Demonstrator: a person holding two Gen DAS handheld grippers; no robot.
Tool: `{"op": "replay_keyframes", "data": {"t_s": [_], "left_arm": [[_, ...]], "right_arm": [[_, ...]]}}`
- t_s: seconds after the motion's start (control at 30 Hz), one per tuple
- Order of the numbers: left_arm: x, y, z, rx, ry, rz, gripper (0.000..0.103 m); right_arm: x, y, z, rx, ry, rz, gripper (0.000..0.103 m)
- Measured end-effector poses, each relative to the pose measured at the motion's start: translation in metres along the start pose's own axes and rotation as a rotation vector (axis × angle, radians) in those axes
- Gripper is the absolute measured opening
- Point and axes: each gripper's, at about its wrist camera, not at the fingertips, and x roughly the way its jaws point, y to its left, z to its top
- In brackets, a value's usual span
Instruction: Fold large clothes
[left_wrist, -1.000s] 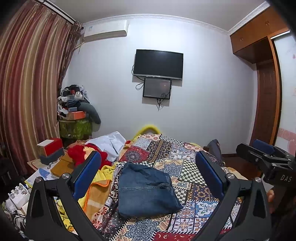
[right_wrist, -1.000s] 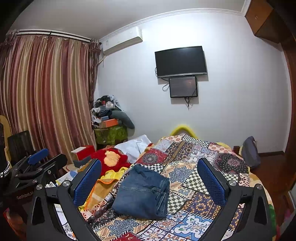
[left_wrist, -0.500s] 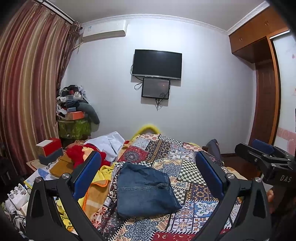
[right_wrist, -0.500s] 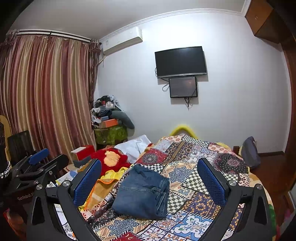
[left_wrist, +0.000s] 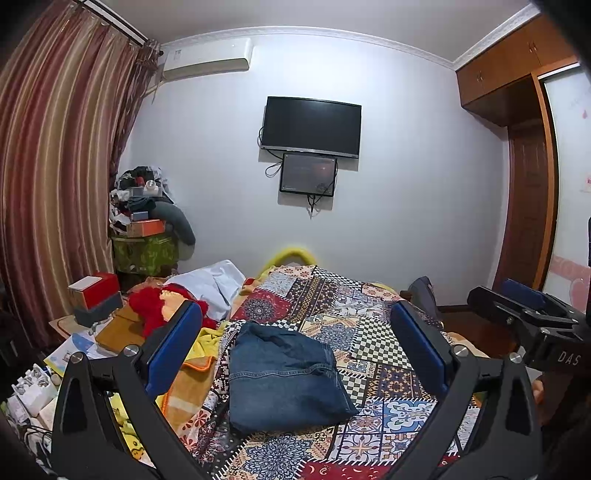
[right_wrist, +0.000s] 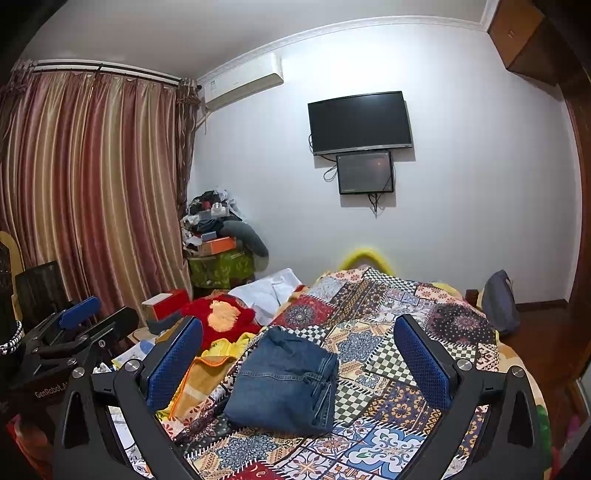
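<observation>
A pair of blue jeans (left_wrist: 286, 376) lies folded into a compact rectangle on the patterned bedspread (left_wrist: 373, 339), and it shows again as the jeans (right_wrist: 284, 380) in the right wrist view. My left gripper (left_wrist: 295, 354) is held above and in front of the jeans, open, with nothing between its blue pads. My right gripper (right_wrist: 299, 362) hovers the same way, open and empty. Each gripper appears at the edge of the other's view: the right gripper (left_wrist: 524, 314) on the right, the left gripper (right_wrist: 77, 325) on the left.
A red and yellow garment (right_wrist: 221, 321) and a white cloth (right_wrist: 269, 291) lie at the bed's left side, over a yellow-orange towel (right_wrist: 207, 373). A cluttered side table (left_wrist: 92, 325) stands left of the bed. A dark bag (right_wrist: 498, 299) sits at the far right.
Both grippers have stayed nearly still and open; the left wrist view has drifted very slightly. The jeans have not moved.
</observation>
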Motion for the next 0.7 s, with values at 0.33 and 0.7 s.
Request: {"op": "replay_keyframes", "data": {"t_s": [0.33,0.7], "left_arm": [[0.0022,0.0000,-0.0011,0.005,0.018,-0.022,0.103],[0.0035,0.0002,-0.0018,0.004,0.025,-0.036,0.103]], "right_arm": [[-0.0005,-0.0007,-0.0004,0.003,-0.001,-0.002,0.103],[-0.0004,-0.0005,-0.0006,0.005,0.000,-0.004,0.103]]}}
